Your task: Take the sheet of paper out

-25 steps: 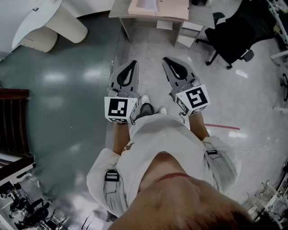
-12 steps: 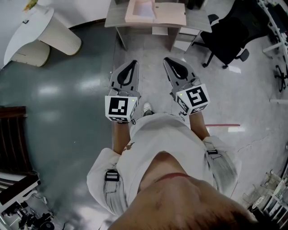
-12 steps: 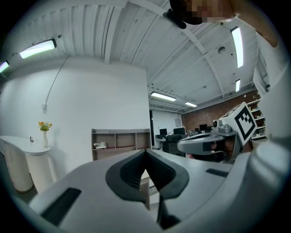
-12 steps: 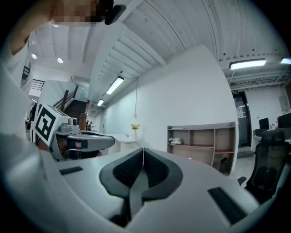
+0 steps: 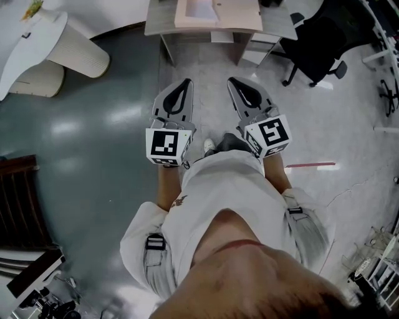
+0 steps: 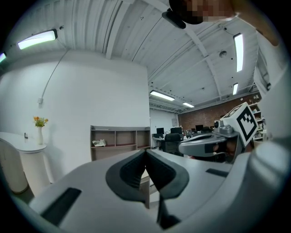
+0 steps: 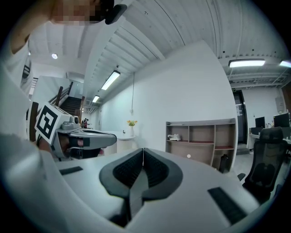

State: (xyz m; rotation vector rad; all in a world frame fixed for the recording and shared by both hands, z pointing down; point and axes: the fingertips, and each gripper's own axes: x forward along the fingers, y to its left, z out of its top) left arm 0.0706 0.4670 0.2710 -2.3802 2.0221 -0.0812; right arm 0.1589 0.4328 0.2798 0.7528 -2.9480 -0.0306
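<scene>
Both grippers are held level in front of the person's body, side by side above the floor. My left gripper (image 5: 185,83) is shut with nothing between its pads (image 6: 145,153). My right gripper (image 5: 232,81) is shut too and holds nothing (image 7: 143,150). Ahead stands a wooden desk (image 5: 168,22) with a pinkish shelf unit (image 5: 240,12) on it. A pale rectangle (image 5: 202,9) lies in that unit; I cannot tell whether it is a sheet of paper. The shelf unit (image 6: 120,139) (image 7: 202,139) shows open compartments, one with a white crumpled thing (image 6: 100,143) (image 7: 174,137).
A black office chair (image 5: 318,37) stands right of the desk, a drawer block (image 5: 259,47) beneath it. A round white table (image 5: 34,37) with a flower vase (image 6: 39,132) is at the left. Dark wooden furniture (image 5: 19,199) lines the left edge. Red tape (image 5: 308,166) marks the floor.
The person has walked toward the desk: floor and furniture have slid down the head view and the desk shows larger. Both grippers stay shut and side by side.
</scene>
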